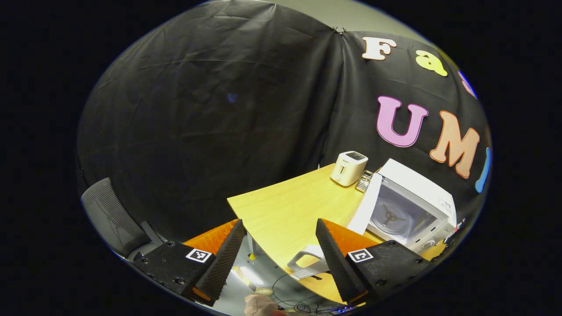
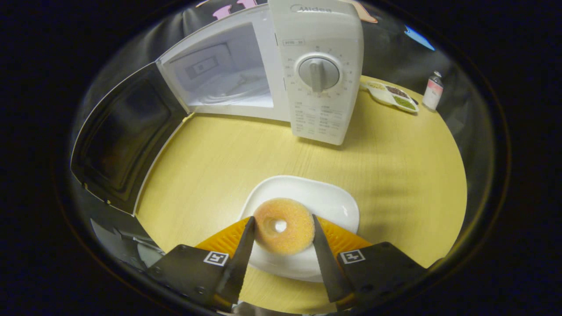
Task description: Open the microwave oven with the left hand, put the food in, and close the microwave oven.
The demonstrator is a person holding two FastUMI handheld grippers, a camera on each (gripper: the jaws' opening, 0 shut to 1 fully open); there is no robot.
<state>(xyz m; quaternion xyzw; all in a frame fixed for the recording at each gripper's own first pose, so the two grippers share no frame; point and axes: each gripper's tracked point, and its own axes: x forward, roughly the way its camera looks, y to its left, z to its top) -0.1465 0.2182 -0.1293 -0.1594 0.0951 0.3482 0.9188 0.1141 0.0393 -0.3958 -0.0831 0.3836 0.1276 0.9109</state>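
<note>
A sugared doughnut (image 2: 284, 237) lies on a white plate (image 2: 333, 202) on the yellow table in the right gripper view. My right gripper (image 2: 282, 221) has a finger against each side of the doughnut and is shut on it. Behind the plate stands the white microwave (image 2: 319, 73), its door (image 2: 118, 136) swung wide to the left and its cavity (image 2: 228, 83) showing a bare glass turntable. In the left gripper view my left gripper (image 1: 279, 226) hangs open off the table's near corner, holding nothing. The open microwave (image 1: 412, 206) sits to its right.
A white toaster (image 1: 349, 167) stands at the table's far edge beside the microwave. A white handled object (image 1: 307, 263) lies near the table's corner. A grey chair (image 1: 112, 215) is off to the left. A compartment dish (image 2: 393, 94) and a small bottle (image 2: 432, 91) sit right of the microwave.
</note>
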